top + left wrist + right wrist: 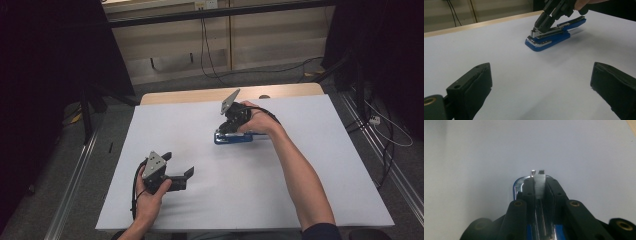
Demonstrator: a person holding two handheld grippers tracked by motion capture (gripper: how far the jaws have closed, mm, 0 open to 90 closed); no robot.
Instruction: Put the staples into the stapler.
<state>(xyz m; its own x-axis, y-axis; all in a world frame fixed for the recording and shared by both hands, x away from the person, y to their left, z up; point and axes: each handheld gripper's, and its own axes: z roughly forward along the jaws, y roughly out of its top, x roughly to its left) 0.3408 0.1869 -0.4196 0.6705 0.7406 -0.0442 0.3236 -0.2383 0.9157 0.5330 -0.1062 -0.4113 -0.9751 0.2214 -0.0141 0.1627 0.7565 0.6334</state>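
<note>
A blue stapler lies on the white table, right of the middle, with its top lid swung up and back. My right gripper points down into its front end. In the right gripper view this gripper is shut on a silvery ridged strip of staples above the stapler's chrome nose. The left gripper view shows the stapler with those fingers at its front. My left gripper rests near the front left of the table, open and holding nothing, its jaws wide apart.
The table's wooden back edge shows beyond the white sheet. Cables run over the floor behind it. Dark stands flank both sides, and a metal rail lies along the left.
</note>
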